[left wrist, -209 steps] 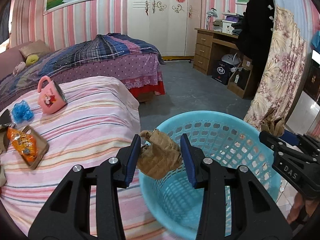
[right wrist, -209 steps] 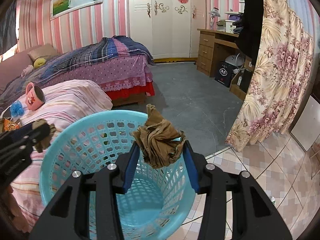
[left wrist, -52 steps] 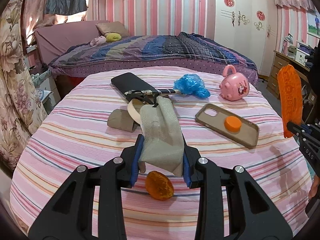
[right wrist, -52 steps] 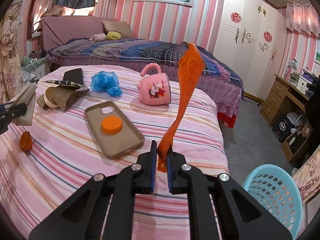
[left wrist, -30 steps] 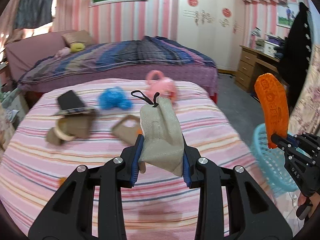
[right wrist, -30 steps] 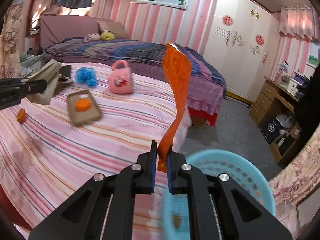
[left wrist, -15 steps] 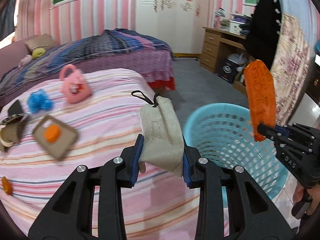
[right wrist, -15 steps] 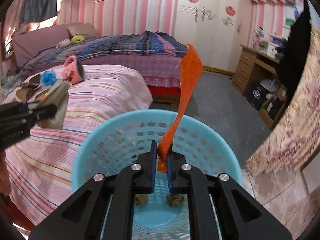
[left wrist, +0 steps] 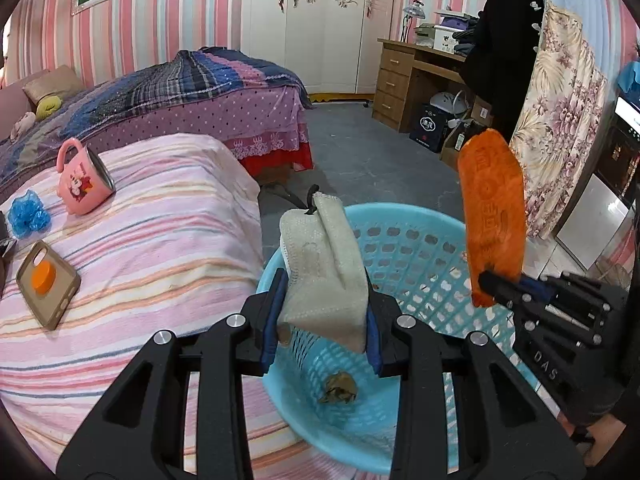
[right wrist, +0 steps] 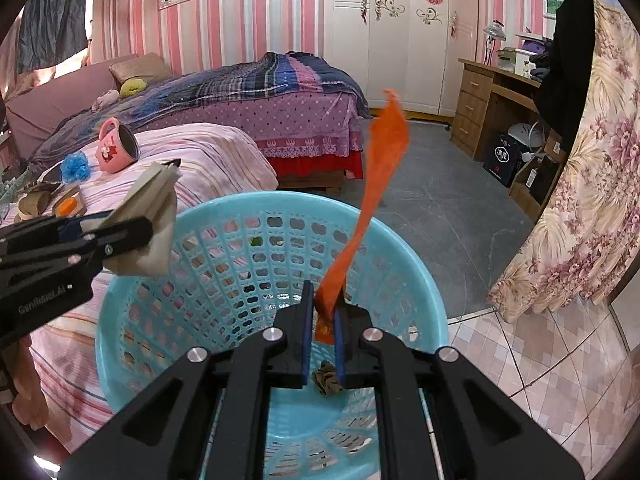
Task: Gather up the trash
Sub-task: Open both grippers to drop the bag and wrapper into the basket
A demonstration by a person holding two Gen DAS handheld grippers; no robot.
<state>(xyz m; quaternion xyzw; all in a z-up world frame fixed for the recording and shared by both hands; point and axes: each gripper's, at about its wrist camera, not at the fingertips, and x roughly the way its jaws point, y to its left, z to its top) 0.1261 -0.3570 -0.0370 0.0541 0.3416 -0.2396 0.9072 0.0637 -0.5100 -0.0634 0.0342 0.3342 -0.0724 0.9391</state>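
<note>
The left gripper (left wrist: 322, 320) is clamped on a folded beige face mask (left wrist: 324, 268), whose black ear loop sticks up from its top edge. The mask hangs above the near left rim of the light blue laundry basket (left wrist: 404, 224), which stands on the floor just beside the pink striped bed (left wrist: 160, 240). From the right wrist view the mask (right wrist: 150, 216) sits over the basket's left rim (right wrist: 240, 204), pinched in the left gripper (right wrist: 132, 232).

The right gripper (right wrist: 322, 324) has its jaws drawn narrow on the lower end of an orange snack wrapper (right wrist: 376, 184), which rises upright and twisted above the basket's middle. In the left wrist view the wrapper (left wrist: 492, 216) shows its flat printed face, held by the right gripper (left wrist: 488, 280) over the basket's right side.

On the basket's floor lies a crumpled brown paper wad (right wrist: 328, 378), partly hidden behind the right fingers (right wrist: 306, 336); the left view shows it (left wrist: 340, 388) near the basket's bottom.

On the bed, well apart from the basket, lie a pink mug (left wrist: 82, 182) on its side, a blue crumpled bag (left wrist: 28, 214) beside it, and a tan phone case (left wrist: 48, 284) with an orange bottle cap (left wrist: 44, 278) resting on it.
</note>
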